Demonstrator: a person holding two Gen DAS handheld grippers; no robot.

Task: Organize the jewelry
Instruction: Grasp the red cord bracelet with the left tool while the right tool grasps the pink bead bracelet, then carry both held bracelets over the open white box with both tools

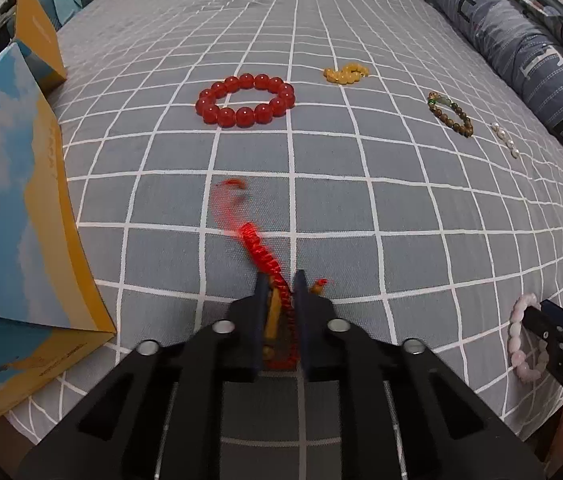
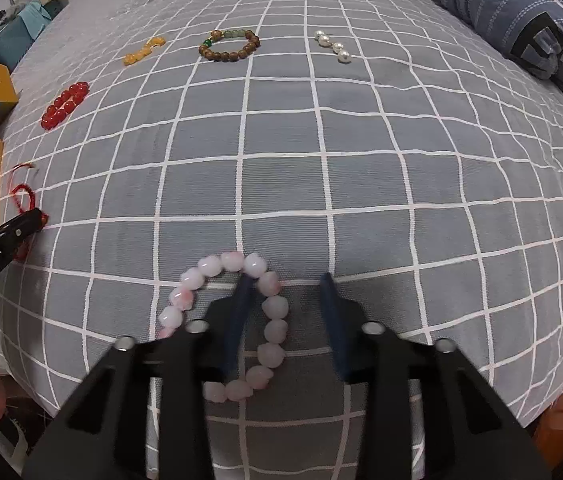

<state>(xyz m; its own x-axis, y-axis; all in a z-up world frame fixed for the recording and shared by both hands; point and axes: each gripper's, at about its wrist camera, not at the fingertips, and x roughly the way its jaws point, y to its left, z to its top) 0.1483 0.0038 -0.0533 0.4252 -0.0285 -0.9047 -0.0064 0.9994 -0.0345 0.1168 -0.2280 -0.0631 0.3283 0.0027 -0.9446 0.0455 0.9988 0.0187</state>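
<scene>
My left gripper (image 1: 279,276) is pinched together on the red braided cord bracelet (image 1: 265,256), which lies on the checked bedsheet (image 1: 361,208) with its far end trailing off in a blur. It is light and limp, so it will dangle and swing, and I want the pads on the thick woven stretch, not the thin tail. My right gripper (image 2: 287,280) has one finger inside the loop of the pink bead bracelet (image 2: 273,312) and one outside. The jaws show a gap there, and I cannot quite tell whether the pads already press the beads. Those beads look hard, smooth and heavier, likely to roll or slip, so a grip across a single bead seems best. Farther up the sheet lie the red bead bracelet (image 1: 245,100), yellow beads (image 1: 345,74), a brown bead bracelet (image 2: 229,46) and pearls (image 2: 333,46), all well apart. The blue-and-yellow box (image 1: 13,216) stands just beside my left hand and could snag the cord.
</scene>
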